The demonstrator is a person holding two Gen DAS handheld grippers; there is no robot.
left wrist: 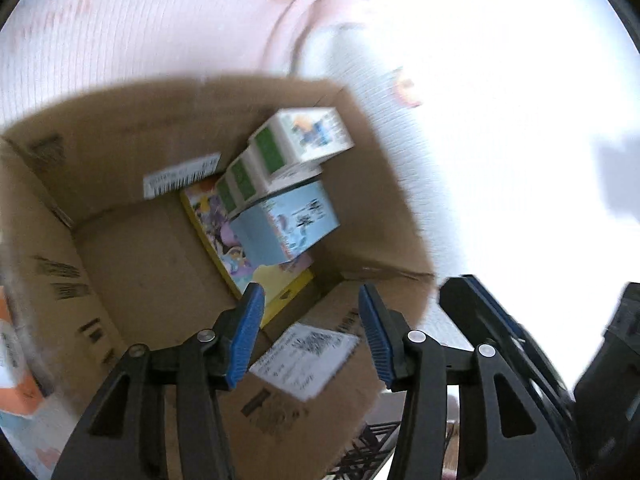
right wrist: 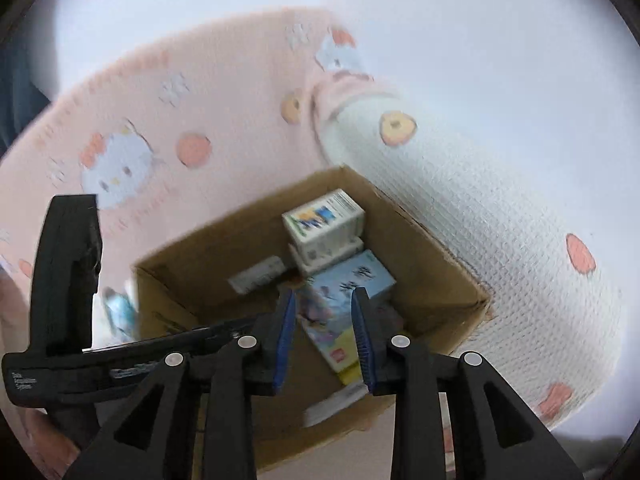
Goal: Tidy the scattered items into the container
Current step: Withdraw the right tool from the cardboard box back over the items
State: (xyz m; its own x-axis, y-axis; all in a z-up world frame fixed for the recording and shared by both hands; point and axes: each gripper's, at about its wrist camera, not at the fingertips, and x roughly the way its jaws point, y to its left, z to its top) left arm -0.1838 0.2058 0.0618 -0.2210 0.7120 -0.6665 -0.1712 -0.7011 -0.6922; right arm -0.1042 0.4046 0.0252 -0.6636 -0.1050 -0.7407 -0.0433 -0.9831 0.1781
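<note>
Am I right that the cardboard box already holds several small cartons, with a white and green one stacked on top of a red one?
Not quite: the carton underneath is light blue, not red. In the left wrist view the cardboard box holds several small cartons, and the white and green carton sits stacked above the light blue carton. The right wrist view shows the same stack.

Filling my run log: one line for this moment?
left hand-held gripper: open, empty | right hand-held gripper: open, empty | cardboard box: holds small boxes
</note>
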